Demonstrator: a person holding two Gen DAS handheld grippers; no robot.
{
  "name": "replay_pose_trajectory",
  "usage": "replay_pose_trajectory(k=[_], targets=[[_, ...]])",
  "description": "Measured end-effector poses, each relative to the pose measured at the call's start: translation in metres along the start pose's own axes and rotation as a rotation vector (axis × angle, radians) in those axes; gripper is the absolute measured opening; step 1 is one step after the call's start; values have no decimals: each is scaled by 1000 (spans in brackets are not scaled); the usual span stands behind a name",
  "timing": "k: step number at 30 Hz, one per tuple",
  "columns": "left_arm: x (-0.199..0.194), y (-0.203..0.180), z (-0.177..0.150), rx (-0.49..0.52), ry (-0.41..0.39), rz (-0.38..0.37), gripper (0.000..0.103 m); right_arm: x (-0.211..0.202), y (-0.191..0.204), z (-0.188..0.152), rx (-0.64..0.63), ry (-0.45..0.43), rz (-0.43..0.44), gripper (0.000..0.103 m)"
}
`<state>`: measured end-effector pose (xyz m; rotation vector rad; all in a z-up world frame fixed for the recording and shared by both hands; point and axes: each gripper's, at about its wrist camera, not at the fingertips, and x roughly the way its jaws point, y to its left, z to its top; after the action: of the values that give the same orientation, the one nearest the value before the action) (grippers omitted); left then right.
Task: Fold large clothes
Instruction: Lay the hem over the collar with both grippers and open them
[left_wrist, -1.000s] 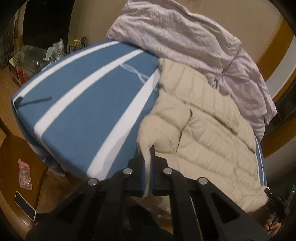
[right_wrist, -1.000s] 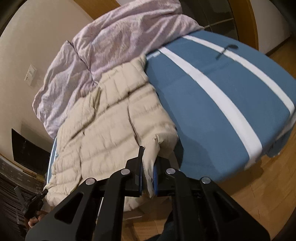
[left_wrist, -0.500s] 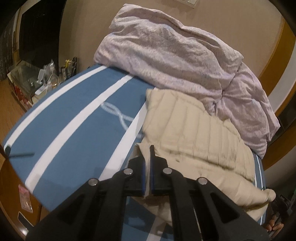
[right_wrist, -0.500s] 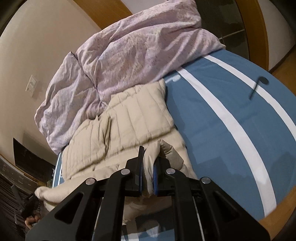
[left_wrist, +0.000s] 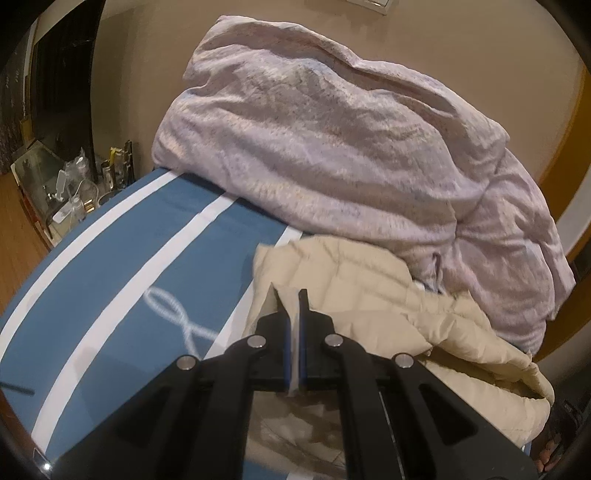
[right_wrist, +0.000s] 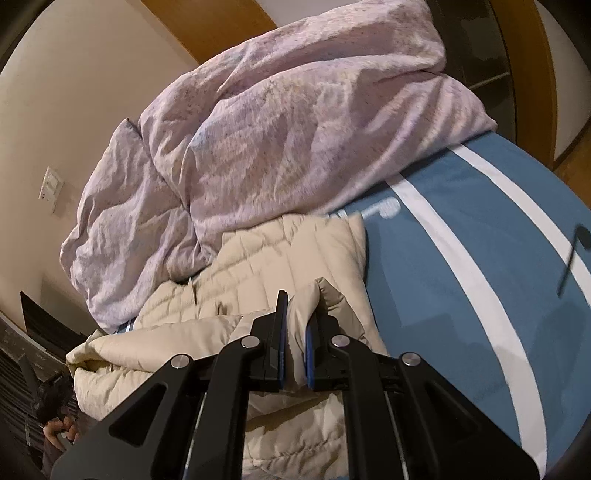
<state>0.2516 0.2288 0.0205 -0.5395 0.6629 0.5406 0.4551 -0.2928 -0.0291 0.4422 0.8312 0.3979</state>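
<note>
I have the left gripper (left_wrist: 294, 295) and right gripper (right_wrist: 298, 299) each clamped on the cream puffer jacket (left_wrist: 369, 291), near the crumpled lilac duvet (left_wrist: 332, 129).

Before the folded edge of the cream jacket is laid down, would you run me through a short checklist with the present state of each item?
1. Left tool clamped on the cream puffer jacket: ok.
2. Right tool clamped on the jacket's edge: ok.
3. Jacket resting on the blue striped bed cover: ok.
4. Landing area clear of the lilac duvet: not ok, the duvet is right against the jacket's far side.
5. Held edges level with each other: cannot tell.
</note>
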Motion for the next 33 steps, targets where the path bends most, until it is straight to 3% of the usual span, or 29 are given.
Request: replay_pose_trajectory(k=[7,22,25,27,29,33], targets=[[51,-21,22,-8,25,53,3,45,-1,36,-13,24,-6,8],[145,-35,45,-21,113,144,4,142,-15,74,30,121,-31,9],[162,-35,47,-32,134,151,8,154,-13,79,33,132,-37,23],[168,-36,49,-42,145,147,10,157,-12,83,35,132,-36,40],[167,-38,51,-37,142,140,15,154,-9,86,29,116,-34,49],[152,-40,55,-8,108,129,30,135,-1,86,-9,70,-47,54]])
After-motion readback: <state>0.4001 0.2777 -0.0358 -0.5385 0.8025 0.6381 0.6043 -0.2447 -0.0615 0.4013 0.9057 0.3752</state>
